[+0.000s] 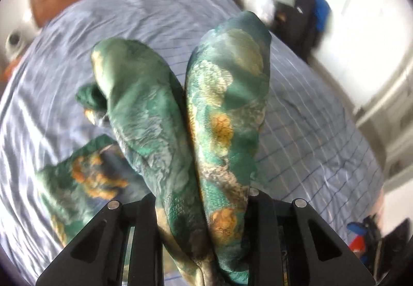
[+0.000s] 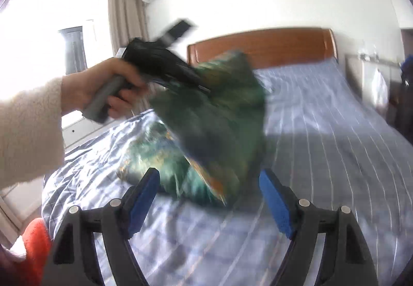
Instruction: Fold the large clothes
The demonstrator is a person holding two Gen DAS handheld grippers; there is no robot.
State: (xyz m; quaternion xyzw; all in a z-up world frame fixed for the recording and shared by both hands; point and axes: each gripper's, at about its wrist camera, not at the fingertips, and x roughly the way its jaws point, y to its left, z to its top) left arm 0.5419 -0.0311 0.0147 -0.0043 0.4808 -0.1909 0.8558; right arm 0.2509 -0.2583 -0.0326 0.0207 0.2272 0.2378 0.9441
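A large green garment with orange and pale floral print hangs from my left gripper, which is shut on a bunch of its cloth. Its lower part trails onto the blue striped bed. In the right wrist view the same garment is lifted above the bed by the left gripper, held in a hand. My right gripper is open and empty, its blue pads wide apart, just in front of the hanging cloth.
A wooden headboard stands at the bed's far end. A window with curtains is to the left. Dark bags and blue items stand by the wall. Something orange lies at the lower left.
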